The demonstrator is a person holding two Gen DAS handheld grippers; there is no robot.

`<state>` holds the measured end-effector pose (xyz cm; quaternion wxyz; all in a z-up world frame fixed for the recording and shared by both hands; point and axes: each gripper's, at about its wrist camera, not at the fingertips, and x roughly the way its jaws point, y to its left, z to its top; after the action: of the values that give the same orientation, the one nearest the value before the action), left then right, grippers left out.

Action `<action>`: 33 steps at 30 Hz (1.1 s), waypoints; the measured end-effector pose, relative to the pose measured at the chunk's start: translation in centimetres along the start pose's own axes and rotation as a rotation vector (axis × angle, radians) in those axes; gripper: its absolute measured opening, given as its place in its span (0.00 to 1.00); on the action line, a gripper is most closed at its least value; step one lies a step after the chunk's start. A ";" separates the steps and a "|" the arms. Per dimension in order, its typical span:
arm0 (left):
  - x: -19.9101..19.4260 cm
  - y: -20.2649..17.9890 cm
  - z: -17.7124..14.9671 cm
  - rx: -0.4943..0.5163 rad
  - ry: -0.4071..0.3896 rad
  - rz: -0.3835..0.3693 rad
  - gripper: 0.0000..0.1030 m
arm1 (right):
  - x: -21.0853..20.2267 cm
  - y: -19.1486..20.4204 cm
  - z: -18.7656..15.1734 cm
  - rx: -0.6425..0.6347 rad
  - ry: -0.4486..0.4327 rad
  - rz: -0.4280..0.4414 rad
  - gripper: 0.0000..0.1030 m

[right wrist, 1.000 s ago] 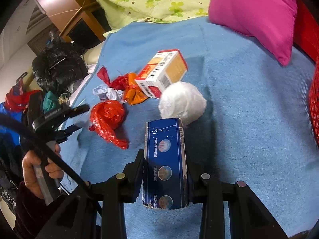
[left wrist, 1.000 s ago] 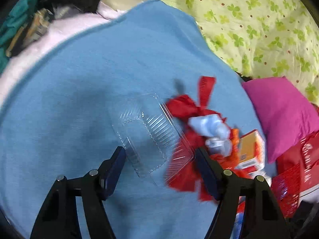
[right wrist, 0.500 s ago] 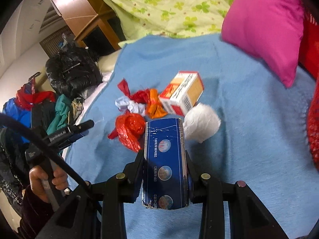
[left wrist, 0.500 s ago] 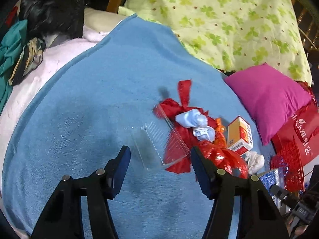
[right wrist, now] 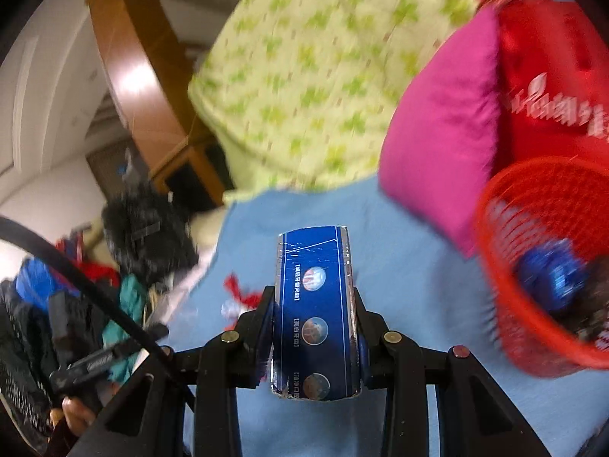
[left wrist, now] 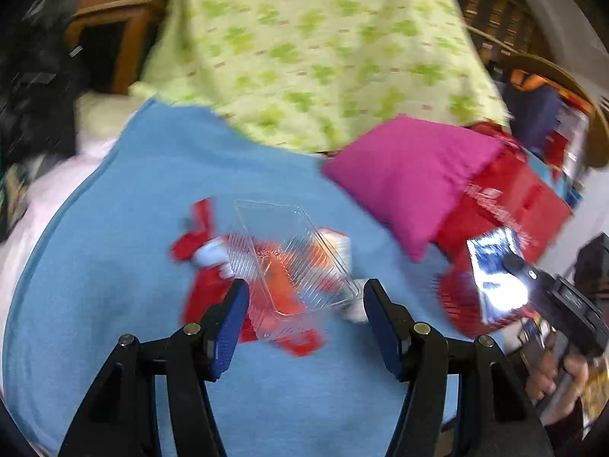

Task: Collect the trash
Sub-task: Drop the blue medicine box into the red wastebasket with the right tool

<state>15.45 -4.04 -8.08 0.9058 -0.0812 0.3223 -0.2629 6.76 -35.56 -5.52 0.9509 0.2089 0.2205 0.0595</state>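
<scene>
My right gripper (right wrist: pixel 314 323) is shut on a blue box (right wrist: pixel 314 316) and holds it above the blue blanket (right wrist: pixel 399 278), left of the red mesh basket (right wrist: pixel 533 266), which holds several pieces of trash. The box also shows in the left wrist view (left wrist: pixel 495 266) over the basket (left wrist: pixel 456 304). My left gripper (left wrist: pixel 302 312) is open. A clear plastic tray (left wrist: pixel 289 259) hangs between its fingers, above red bags (left wrist: pixel 205 293), white paper (left wrist: pixel 213 255) and a carton (left wrist: pixel 338 243); what holds the tray is unclear.
A magenta pillow (left wrist: pixel 407 175) and a red bag (left wrist: pixel 510 198) lie at the right of the blanket (left wrist: pixel 114 266). A green patterned quilt (left wrist: pixel 304 45) is behind. Dark clothes (right wrist: pixel 144 228) pile at the left.
My right gripper has lifted the blue box and swung it right towards the red basket. The left gripper has risen and turned right, with the clear tray staying between its fingers.
</scene>
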 end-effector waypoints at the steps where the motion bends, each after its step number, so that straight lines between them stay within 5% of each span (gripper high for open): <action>1: 0.0 -1.7 0.5 0.031 -0.003 -0.026 0.62 | -1.1 -0.7 0.4 0.011 -0.037 -0.007 0.36; 8: 2.6 -16.1 3.9 0.265 0.028 -0.239 0.62 | -9.3 -7.6 2.4 0.161 -0.298 -0.138 0.36; 15: 7.9 -28.3 4.3 0.445 0.103 -0.358 0.63 | -13.3 -14.2 2.5 0.329 -0.363 -0.266 0.38; 18: 10.5 -31.1 4.0 0.483 0.124 -0.331 0.64 | -14.2 -16.5 2.5 0.393 -0.365 -0.269 0.39; 20: 12.1 -31.8 3.9 0.493 0.150 -0.320 0.64 | -14.2 -17.8 2.5 0.434 -0.352 -0.267 0.43; 21: 12.9 -32.0 3.9 0.492 0.164 -0.299 0.65 | -14.1 -18.2 2.5 0.455 -0.350 -0.264 0.51; 22: 13.1 -31.8 3.9 0.489 0.168 -0.284 0.66 | -14.2 -18.6 2.4 0.472 -0.353 -0.257 0.71; 23: 13.2 -31.6 3.9 0.481 0.171 -0.273 0.67 | -14.3 -18.9 2.4 0.493 -0.367 -0.252 0.74; 29: 10.9 -26.5 5.2 0.377 0.113 -0.245 0.70 | -14.1 -17.7 3.1 0.453 -0.415 -0.184 0.74; 33: 7.7 -20.0 6.0 0.304 0.046 -0.150 0.72 | -13.4 -14.0 3.5 0.325 -0.422 -0.125 0.74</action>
<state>15.72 -25.20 -1.23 0.8778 0.0387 0.2925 -0.3774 -3.36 -52.32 -3.36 0.9317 0.3523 0.0366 -0.0805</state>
